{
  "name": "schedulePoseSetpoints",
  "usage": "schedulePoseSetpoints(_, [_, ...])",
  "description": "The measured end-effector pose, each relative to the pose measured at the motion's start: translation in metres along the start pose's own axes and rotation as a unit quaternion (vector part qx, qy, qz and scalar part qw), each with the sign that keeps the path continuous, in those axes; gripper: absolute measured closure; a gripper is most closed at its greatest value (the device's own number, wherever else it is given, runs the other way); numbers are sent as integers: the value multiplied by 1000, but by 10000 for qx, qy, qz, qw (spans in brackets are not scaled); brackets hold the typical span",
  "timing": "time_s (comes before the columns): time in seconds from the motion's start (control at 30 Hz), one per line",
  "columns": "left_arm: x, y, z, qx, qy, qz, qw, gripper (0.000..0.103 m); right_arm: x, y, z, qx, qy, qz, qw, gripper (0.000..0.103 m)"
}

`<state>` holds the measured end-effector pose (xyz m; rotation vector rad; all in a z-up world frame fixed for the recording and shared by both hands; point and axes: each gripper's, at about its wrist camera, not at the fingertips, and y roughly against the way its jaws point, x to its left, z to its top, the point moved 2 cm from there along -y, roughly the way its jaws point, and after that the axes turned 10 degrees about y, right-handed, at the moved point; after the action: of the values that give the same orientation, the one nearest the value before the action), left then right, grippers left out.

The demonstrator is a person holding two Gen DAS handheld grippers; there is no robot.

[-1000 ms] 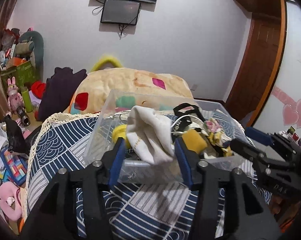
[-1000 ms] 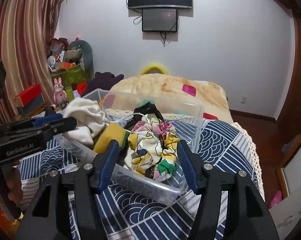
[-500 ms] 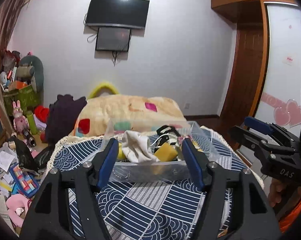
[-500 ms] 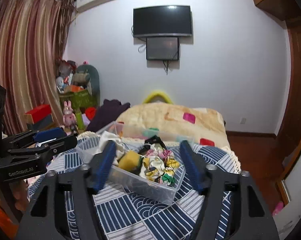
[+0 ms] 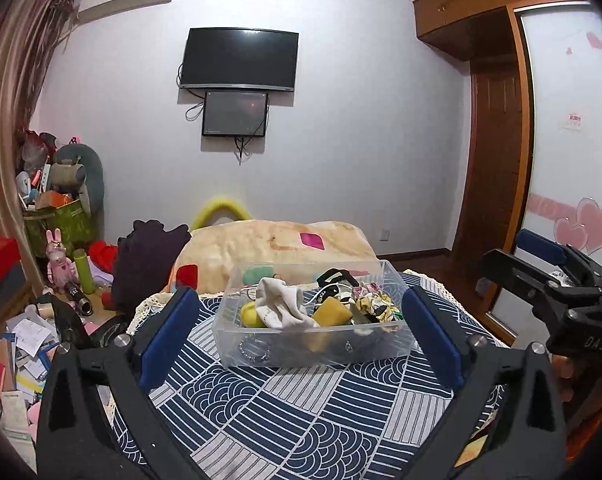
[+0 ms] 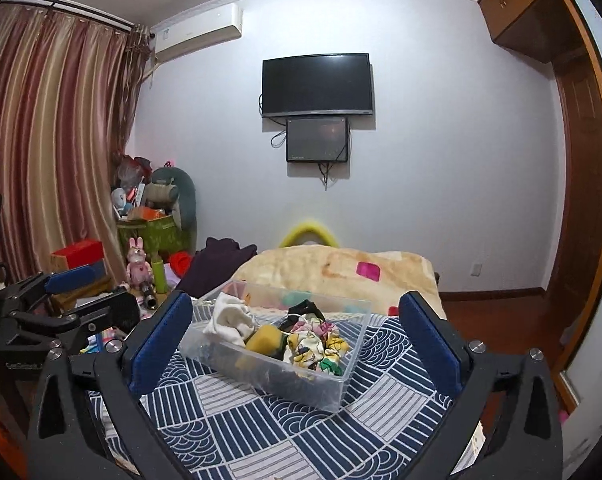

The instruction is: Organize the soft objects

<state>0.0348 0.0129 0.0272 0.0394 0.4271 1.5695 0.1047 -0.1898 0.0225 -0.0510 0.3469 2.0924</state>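
A dark television (image 6: 316, 85) hangs on a pale lilac wall (image 6: 441, 140) above a smaller screen (image 6: 317, 140). Striped curtains (image 6: 49, 140) and an air conditioner (image 6: 199, 32) flank the left; a wooden wardrobe (image 5: 497, 120) stands right. Clutter fills the floor (image 5: 17, 344).

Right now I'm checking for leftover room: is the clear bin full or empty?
Partly full: the clear bin holds a white sock, yellow sponge and floral cloth.

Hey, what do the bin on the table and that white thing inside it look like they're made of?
The bin looks like clear rigid plastic with a glossy finish: its contents show through the walls. The white thing appears to be soft knit fabric, likely cotton, matte and slumped in folds; it may be a sock.
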Motion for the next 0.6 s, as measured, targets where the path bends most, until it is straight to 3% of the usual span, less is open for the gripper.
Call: schedulePoseSetpoints(0.6, [1, 7, -5, -127, 0, 7, 9999, 0, -2, 7, -13, 49, -77, -24, 10000, 0])
